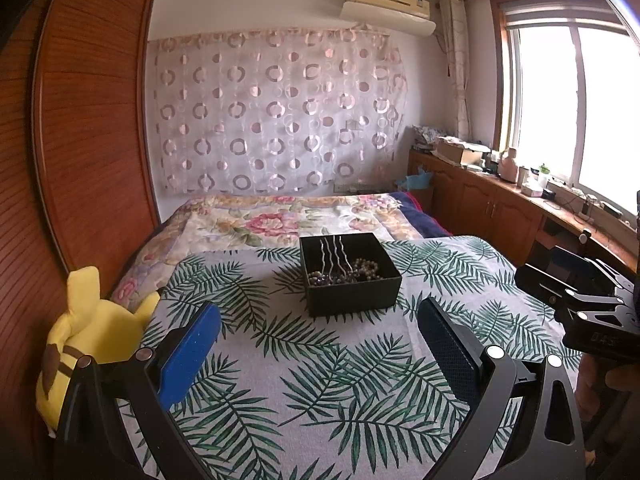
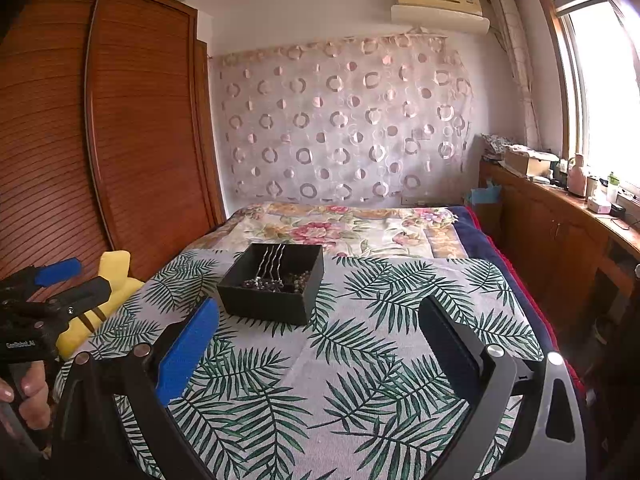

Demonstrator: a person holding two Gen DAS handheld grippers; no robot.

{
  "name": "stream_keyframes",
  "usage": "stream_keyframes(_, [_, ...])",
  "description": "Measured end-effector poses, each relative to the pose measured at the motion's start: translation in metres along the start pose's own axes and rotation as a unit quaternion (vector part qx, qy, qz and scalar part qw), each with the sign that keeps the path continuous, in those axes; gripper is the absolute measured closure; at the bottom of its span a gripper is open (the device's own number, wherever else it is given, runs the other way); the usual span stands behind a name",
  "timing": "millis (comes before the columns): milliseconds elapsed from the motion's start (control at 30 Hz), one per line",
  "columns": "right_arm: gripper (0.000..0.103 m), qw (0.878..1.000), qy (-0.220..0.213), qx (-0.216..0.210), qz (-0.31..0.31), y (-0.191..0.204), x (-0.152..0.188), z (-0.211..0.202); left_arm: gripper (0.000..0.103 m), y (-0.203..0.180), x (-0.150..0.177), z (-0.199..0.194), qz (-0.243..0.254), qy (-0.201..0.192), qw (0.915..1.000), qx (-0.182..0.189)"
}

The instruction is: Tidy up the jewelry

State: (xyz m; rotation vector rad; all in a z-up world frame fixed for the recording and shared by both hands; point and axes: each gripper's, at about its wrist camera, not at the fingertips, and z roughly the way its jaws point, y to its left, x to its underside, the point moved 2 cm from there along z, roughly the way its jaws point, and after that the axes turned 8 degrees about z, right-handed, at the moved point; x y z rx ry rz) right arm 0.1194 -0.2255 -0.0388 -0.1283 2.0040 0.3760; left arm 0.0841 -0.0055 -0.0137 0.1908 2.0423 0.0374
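In the left wrist view, the left gripper fills the bottom of the frame with its jaws spread wide and nothing between them, over a leaf-print cloth. Just above centre stands a black box on that cloth, holding silver wavy hairpins propped against its far wall and a heap of beaded jewelry on its floor. A yellow plush toy lies at the lower left beside the wooden wardrobe. The right gripper enters at the right edge; whether it is open cannot be told here.

In the right wrist view, the right gripper likewise stands wide apart and empty at the bottom. The black box sits left of centre, beyond the blue finger pad. At the left edge a hand holds the left gripper.
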Motion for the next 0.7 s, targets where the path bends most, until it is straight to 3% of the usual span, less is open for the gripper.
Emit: stream_keyframes(700, [0.003,1.000,0.000,0.001,-0.001,0.0007,-0.0010,-0.0003,0.008,0.0005,-0.0020,-0.0028,0.000,-0.001,1.0000,-0.001])
